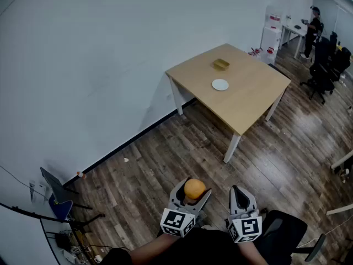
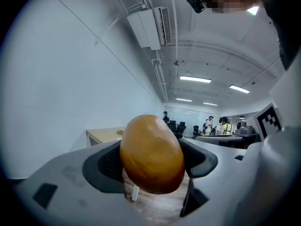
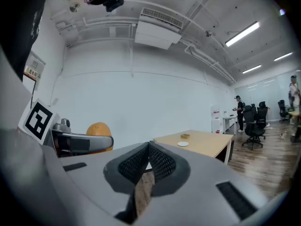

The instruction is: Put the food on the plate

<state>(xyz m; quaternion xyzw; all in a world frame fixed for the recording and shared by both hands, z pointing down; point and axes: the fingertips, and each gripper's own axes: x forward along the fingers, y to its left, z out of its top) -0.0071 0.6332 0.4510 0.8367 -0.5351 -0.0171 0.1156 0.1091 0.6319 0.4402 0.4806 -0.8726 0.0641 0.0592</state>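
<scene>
Now pinching orange food [image 2: 151,154] between left gripper [image 1: 193,195] jaws; right gripper [image 3: 148,160] jaws pressed together, empty; plate [image 1: 220,84] on distant bench [image 1: 251,102].

Place: I read this as an open-plan office, with a bare corner near me given over to recording.
Floor: dark wood-look planks [image 1: 182,148] run through the whole room.
Wall: one long plain white wall [image 1: 83,65].
Ceiling: from the left gripper view I see exposed pipes [image 2: 160,79], a hanging air conditioner [image 2: 153,27] and strip lights [image 2: 195,79].
Furniture: a light wooden table [image 1: 242,101] on white legs stands alone; behind it are a white desk [image 1: 295,31] and black swivel chairs [image 1: 325,65].
People: one person [image 1: 314,24] stands at that desk; I see others [image 2: 221,125] among more chairs.
Gear: stands and cables [image 1: 60,208] sit by the wall.
</scene>
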